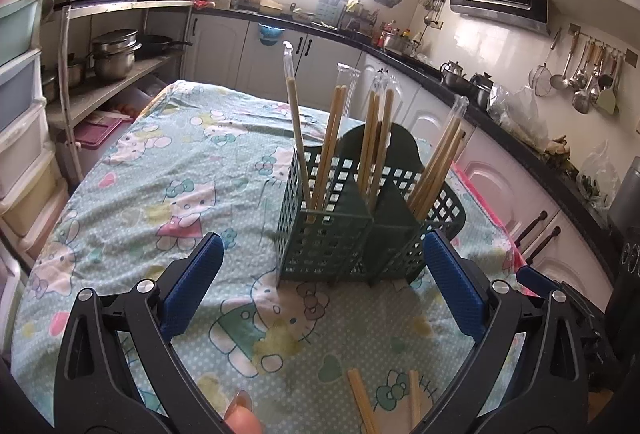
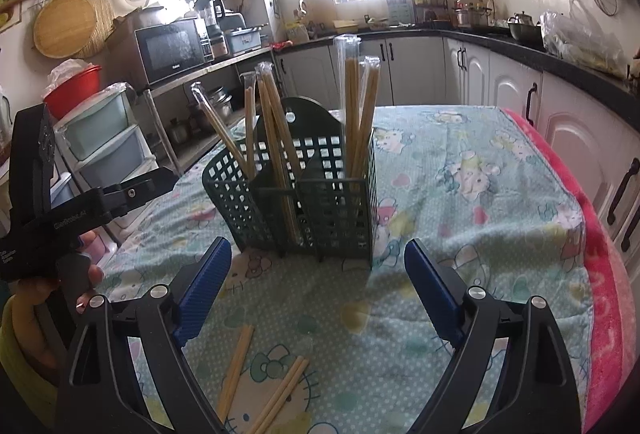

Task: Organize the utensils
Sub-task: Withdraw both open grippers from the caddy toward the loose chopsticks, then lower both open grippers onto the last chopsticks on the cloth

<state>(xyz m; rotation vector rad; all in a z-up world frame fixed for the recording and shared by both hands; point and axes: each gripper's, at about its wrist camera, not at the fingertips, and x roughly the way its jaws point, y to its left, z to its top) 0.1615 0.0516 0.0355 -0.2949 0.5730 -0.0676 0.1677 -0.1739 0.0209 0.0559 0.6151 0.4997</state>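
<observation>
A dark green plastic utensil caddy [image 1: 332, 238] stands on the table, and it also shows in the right wrist view [image 2: 320, 210]. Several wrapped chopstick pairs [image 1: 332, 138] stand upright in its compartments [image 2: 356, 114]. Loose chopsticks [image 1: 362, 400] lie on the cloth near the table's front, also in the right wrist view [image 2: 280, 394]. My left gripper [image 1: 322, 248] is open and empty just in front of the caddy. My right gripper [image 2: 318, 252] is open and empty, also just short of the caddy. The left gripper's body [image 2: 80, 202] shows at the left of the right wrist view.
The table wears a Hello Kitty cloth [image 1: 160, 170] with a pink edge [image 2: 608, 274] on the right. Stacked plastic drawers [image 1: 20, 114] and a shelf with pots [image 1: 114, 54] stand left. Kitchen cabinets [image 2: 560, 138] run along the right.
</observation>
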